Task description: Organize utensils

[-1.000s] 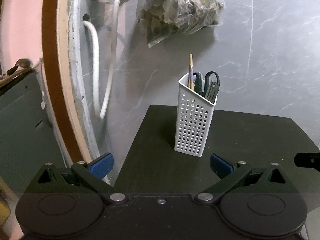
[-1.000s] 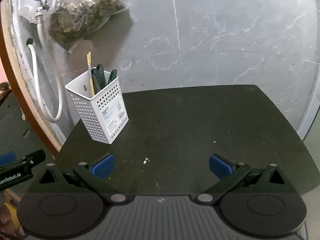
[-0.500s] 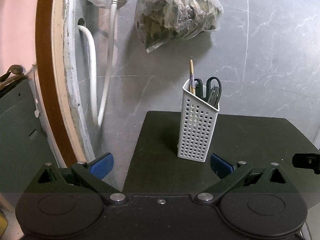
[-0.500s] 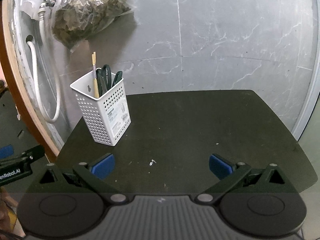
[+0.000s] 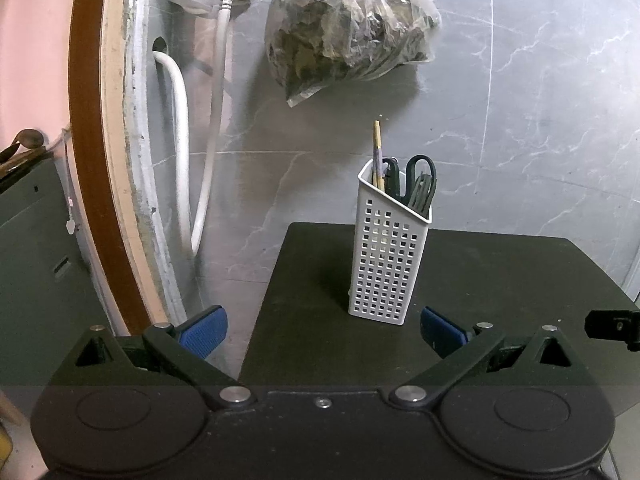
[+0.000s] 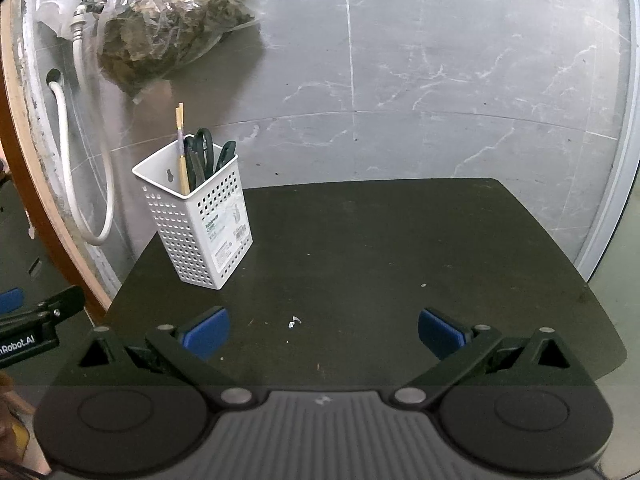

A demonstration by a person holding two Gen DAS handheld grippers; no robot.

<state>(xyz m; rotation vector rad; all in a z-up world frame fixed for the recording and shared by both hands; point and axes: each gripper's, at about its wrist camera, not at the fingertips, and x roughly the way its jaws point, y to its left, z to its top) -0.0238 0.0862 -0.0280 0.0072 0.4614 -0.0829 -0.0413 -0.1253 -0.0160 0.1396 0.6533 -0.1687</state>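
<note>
We find the white perforated utensil holder (image 6: 198,216) upright near the table's (image 6: 400,248) far left corner, scissors (image 6: 202,148) and chopsticks (image 6: 181,140) already inside, no loose utensils visible, both left tongs (image 5: 323,330) and right tongs (image 6: 323,330) wide, empty; task likely done.

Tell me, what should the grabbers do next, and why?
Probably pull back and stop. The scissors and chopsticks already stand in the white basket, both the left gripper and the right gripper are open and empty.
</note>
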